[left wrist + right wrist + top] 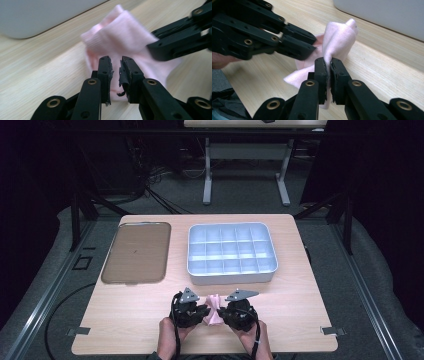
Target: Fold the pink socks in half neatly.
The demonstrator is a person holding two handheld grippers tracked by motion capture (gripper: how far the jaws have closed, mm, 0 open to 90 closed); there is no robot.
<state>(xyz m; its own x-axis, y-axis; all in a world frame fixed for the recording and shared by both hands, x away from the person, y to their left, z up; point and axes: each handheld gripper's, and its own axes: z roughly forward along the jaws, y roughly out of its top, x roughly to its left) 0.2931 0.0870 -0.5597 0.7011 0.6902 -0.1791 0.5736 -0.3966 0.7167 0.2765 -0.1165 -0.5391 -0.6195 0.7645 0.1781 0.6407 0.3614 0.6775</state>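
Pale wooden table (125,305): right gripper (329,65) is clamped tight on the pink sock (338,40), pinning it; left gripper (116,65), jaws slightly parted, hovers against the sock's other side to regrip.

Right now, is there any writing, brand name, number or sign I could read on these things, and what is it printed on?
None: no readable text anywhere.
Pink cloth: plain, no label showing.
White compartment tray: no markings.
Brown flat tray: one small dark speck, not writing.
Left claw and right claw: black with brass rivets, no brand or number.
Wooden table: bare grain, no signs.
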